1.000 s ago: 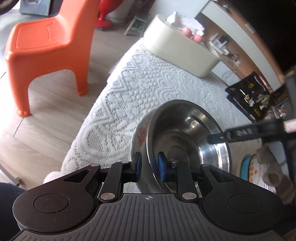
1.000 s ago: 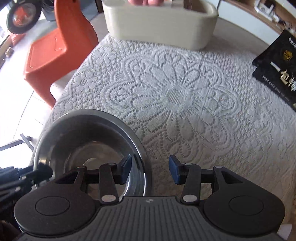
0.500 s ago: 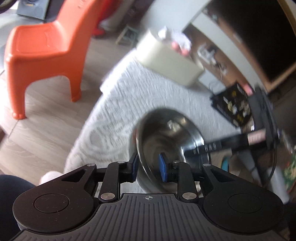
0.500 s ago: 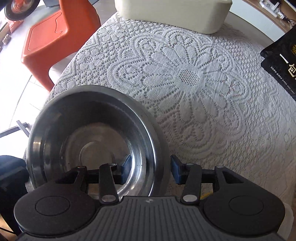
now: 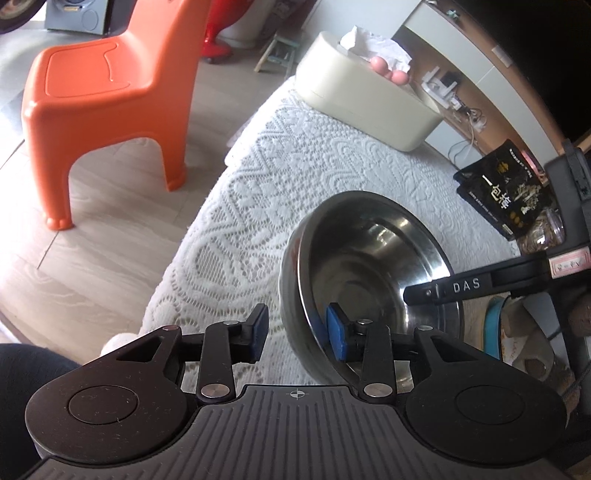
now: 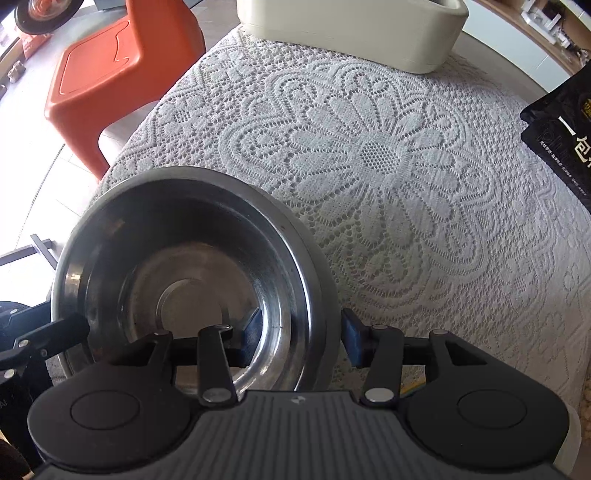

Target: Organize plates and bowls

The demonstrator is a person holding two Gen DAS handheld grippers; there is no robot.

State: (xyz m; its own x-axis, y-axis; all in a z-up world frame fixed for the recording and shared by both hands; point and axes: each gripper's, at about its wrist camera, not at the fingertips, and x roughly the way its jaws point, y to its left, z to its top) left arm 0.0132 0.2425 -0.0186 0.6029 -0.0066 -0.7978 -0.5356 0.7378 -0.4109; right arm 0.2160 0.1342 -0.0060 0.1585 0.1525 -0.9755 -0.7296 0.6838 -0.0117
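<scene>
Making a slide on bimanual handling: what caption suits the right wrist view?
Open right claw straddling the rim of a steel bowl on a lace tablecloth.

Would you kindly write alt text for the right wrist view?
An open right hand-held gripper straddles the near rim of a steel bowl on a white lace tablecloth. Beyond are a cream tissue box and an orange plastic chair.
</scene>
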